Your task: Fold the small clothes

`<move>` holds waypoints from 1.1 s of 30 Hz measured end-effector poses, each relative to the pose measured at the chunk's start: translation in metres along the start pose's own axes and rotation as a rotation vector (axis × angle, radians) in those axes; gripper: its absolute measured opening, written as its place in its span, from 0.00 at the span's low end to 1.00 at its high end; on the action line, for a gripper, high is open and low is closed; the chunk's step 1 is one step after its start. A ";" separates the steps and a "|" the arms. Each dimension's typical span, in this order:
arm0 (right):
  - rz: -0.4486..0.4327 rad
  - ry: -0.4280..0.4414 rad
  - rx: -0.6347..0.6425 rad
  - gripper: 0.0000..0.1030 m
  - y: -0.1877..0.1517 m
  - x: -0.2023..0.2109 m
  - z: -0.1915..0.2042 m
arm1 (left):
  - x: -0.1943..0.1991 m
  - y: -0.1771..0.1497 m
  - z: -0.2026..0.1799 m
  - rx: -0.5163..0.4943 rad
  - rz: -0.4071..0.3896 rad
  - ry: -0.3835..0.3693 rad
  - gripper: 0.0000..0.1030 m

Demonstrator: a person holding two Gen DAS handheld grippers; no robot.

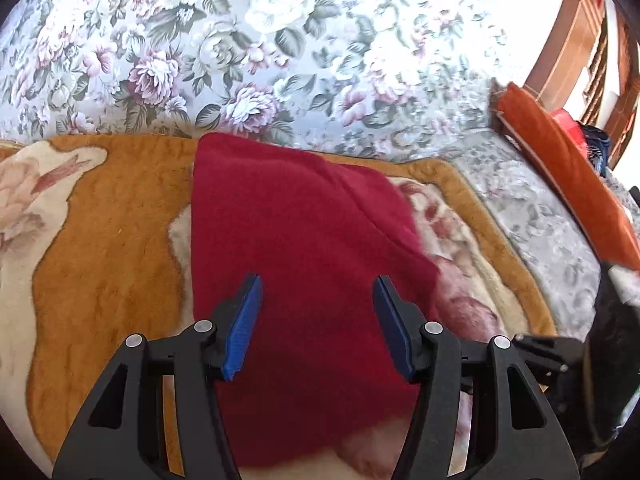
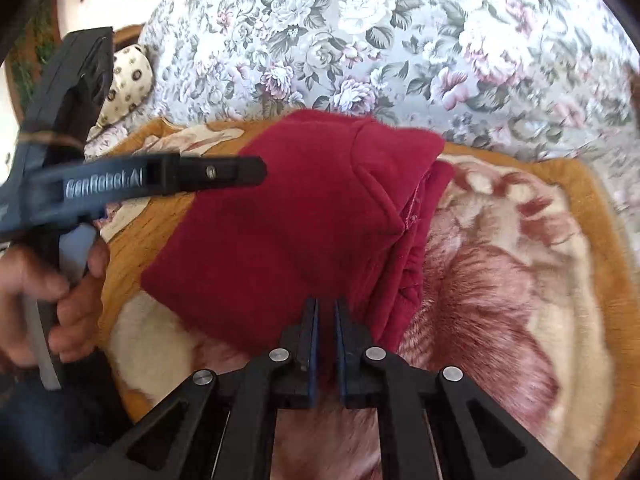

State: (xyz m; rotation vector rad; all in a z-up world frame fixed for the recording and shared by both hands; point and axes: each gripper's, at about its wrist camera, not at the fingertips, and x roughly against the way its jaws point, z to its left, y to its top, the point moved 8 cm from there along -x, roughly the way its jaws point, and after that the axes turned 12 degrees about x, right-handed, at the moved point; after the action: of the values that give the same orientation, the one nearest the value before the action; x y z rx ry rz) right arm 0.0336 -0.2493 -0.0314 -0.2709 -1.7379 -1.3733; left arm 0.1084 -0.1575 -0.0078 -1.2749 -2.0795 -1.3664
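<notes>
A dark red fleece garment [image 1: 300, 220] lies folded on a plush orange and cream blanket [image 1: 100, 240]. My left gripper [image 1: 318, 280] hovers over its near half, open, with nothing between the blue pads. In the right wrist view the garment [image 2: 280, 232] shows stacked folded layers along its right side. My right gripper [image 2: 327, 302] sits at the garment's near edge with its jaws almost together, and red cloth is pinched in the narrow slit between them. One of the left gripper's fingers [image 2: 224, 172] reaches over the garment's left part, and a person's hand [image 2: 72, 280] holds that gripper.
A floral bedsheet [image 1: 240, 60] covers the bed beyond the blanket. An orange cushion [image 1: 568, 160] and wooden furniture [image 1: 568, 40] stand at the right edge. A spotted pillow [image 2: 128, 80] lies at the far left. The blanket [image 2: 500, 280] spreads to the right of the garment.
</notes>
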 end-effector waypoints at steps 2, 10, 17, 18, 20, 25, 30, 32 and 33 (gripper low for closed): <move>0.009 0.000 0.034 0.08 -0.006 0.003 0.011 | 0.003 -0.013 -0.006 -0.023 0.022 0.013 0.55; -0.032 0.032 -0.134 0.08 -0.001 0.017 -0.015 | 0.011 0.001 0.021 0.119 0.003 -0.005 0.59; -0.190 0.129 -0.604 0.66 0.018 -0.015 -0.113 | -0.029 0.019 0.077 0.363 0.081 -0.033 0.66; -0.202 0.165 -0.641 0.66 0.018 -0.023 -0.117 | -0.033 0.019 0.076 0.370 0.091 -0.052 0.66; -0.215 0.201 -0.680 0.66 0.020 -0.039 -0.125 | -0.040 0.016 0.071 0.385 0.120 -0.100 0.66; -0.139 0.335 -0.683 0.66 0.021 -0.076 -0.118 | -0.048 0.012 0.073 0.424 0.154 -0.149 0.70; -0.171 0.472 -0.648 0.62 0.016 -0.066 -0.110 | -0.052 0.014 0.075 0.453 0.153 -0.186 0.70; -0.179 0.488 -0.660 0.57 0.012 -0.065 -0.111 | -0.052 0.014 0.075 0.450 0.149 -0.183 0.70; -0.187 0.476 -0.673 0.53 0.012 -0.067 -0.114 | -0.052 0.014 0.075 0.450 0.147 -0.182 0.70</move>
State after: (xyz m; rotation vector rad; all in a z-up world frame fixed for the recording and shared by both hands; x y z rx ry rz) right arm 0.1373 -0.3215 -0.0718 -0.1263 -0.8934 -1.9492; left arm 0.1618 -0.1167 -0.0712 -1.3523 -2.1926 -0.6866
